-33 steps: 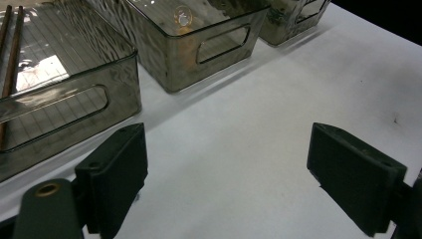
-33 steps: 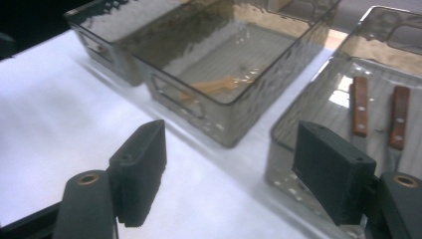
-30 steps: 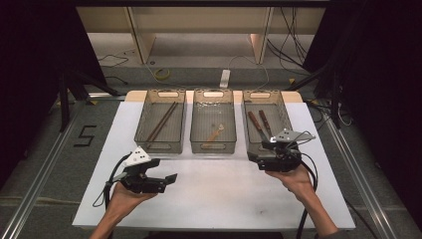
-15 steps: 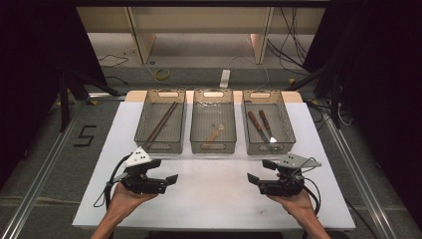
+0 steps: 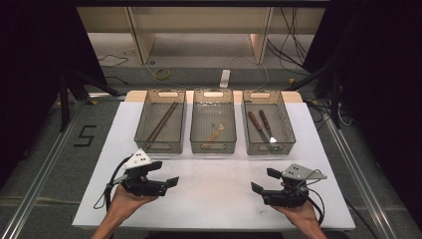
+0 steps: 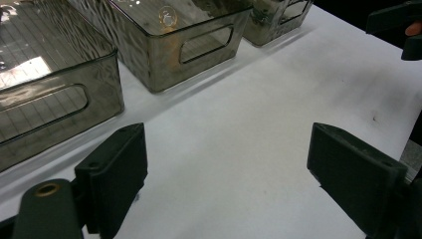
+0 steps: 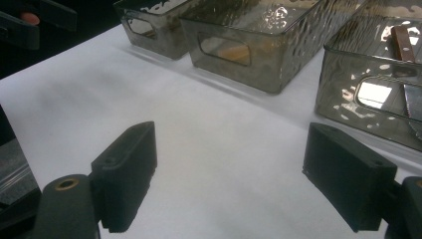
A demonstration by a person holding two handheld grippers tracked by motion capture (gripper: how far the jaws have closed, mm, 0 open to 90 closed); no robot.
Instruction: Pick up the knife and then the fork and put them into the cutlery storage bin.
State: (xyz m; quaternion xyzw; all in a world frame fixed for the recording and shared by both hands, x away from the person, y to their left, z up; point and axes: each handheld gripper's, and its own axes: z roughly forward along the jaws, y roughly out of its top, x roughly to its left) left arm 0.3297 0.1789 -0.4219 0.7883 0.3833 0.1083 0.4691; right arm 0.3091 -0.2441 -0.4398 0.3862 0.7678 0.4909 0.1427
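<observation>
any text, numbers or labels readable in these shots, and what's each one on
"5": a black figure on the grey floor, left of the white table in the high view.
The three clear bins and both grippers carry no lettering that can be read at this size.

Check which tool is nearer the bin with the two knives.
Right. The right tool sits just below the knife bin at the table's near right; the left tool is far across, below the chopstick bin.
</observation>
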